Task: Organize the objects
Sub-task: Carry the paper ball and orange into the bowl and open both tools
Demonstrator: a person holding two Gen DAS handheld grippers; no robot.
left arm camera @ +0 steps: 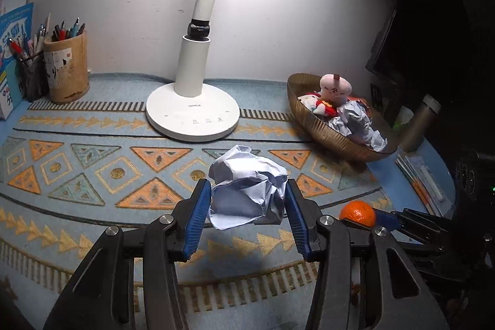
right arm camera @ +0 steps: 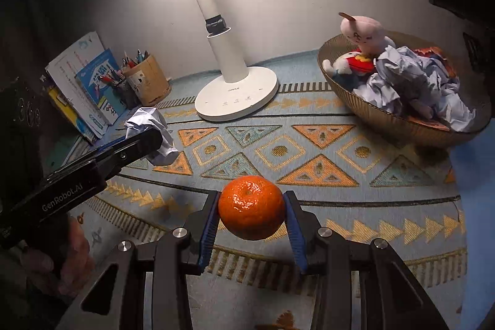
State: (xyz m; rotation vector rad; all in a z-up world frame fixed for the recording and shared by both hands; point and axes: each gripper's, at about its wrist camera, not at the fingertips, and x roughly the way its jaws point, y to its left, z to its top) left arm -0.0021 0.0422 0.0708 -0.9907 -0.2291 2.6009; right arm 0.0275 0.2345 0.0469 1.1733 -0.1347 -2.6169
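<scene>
My left gripper (left arm camera: 247, 190) is shut on a crumpled ball of white paper (left arm camera: 247, 187), held clear above the patterned mat. In the right wrist view the same paper ball (right arm camera: 148, 126) shows at the left, clamped in the left gripper (right arm camera: 154, 141). My right gripper (right arm camera: 251, 206) is shut on an orange tangerine (right arm camera: 251, 206), its blue pads pressing both sides, lifted off the mat. The tangerine (left arm camera: 357, 212) also appears low right in the left wrist view. A golden ribbed bowl (left arm camera: 324, 129) (right arm camera: 386, 119) at the right holds plush toys and crumpled paper.
A white desk lamp (left arm camera: 191, 113) (right arm camera: 235, 95) stands mid-back on the mat. Pen holders (left arm camera: 65, 70) (right arm camera: 148, 79) and booklets (right arm camera: 89, 82) sit back left. A metal flask (left arm camera: 420, 122) stands right of the bowl. A person's hand (right arm camera: 71, 262) grips the left tool.
</scene>
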